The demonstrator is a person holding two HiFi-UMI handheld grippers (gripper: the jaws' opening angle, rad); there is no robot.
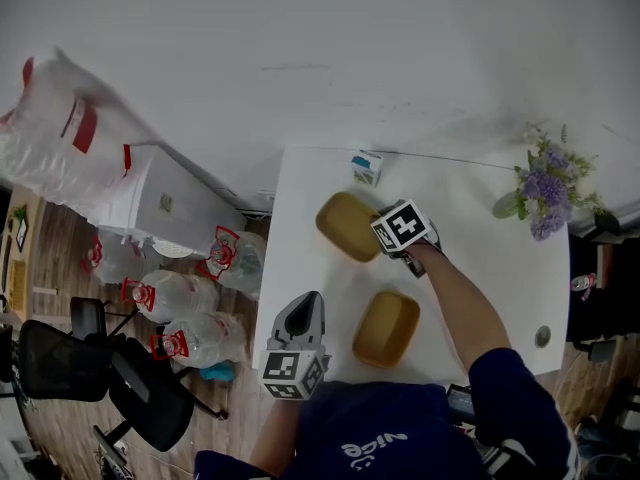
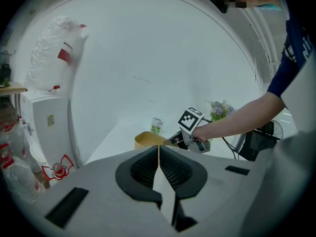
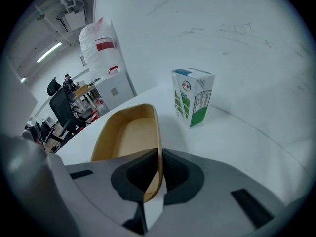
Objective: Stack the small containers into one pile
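Two tan oval containers lie apart on the white table (image 1: 500, 248): the far container (image 1: 347, 225) near the back left, and the near container (image 1: 386, 327) close to the front edge. My right gripper (image 1: 380, 235) reaches in from the right and is shut on the far container's right rim. In the right gripper view the jaws (image 3: 159, 152) pinch that thin rim, with the container's hollow (image 3: 126, 135) to the left. My left gripper (image 1: 308, 298) hovers at the table's front left, shut with nothing in it (image 2: 158, 147). From there I see the far container (image 2: 148, 139) and the right gripper (image 2: 174, 140).
A small green and white carton (image 1: 366, 168) stands upright at the table's back edge, just behind the far container (image 3: 192, 97). Purple flowers (image 1: 548, 183) sit at the back right. Left of the table are a white cabinet (image 1: 160, 203), plastic bags (image 1: 180, 298) and an office chair (image 1: 100, 368).
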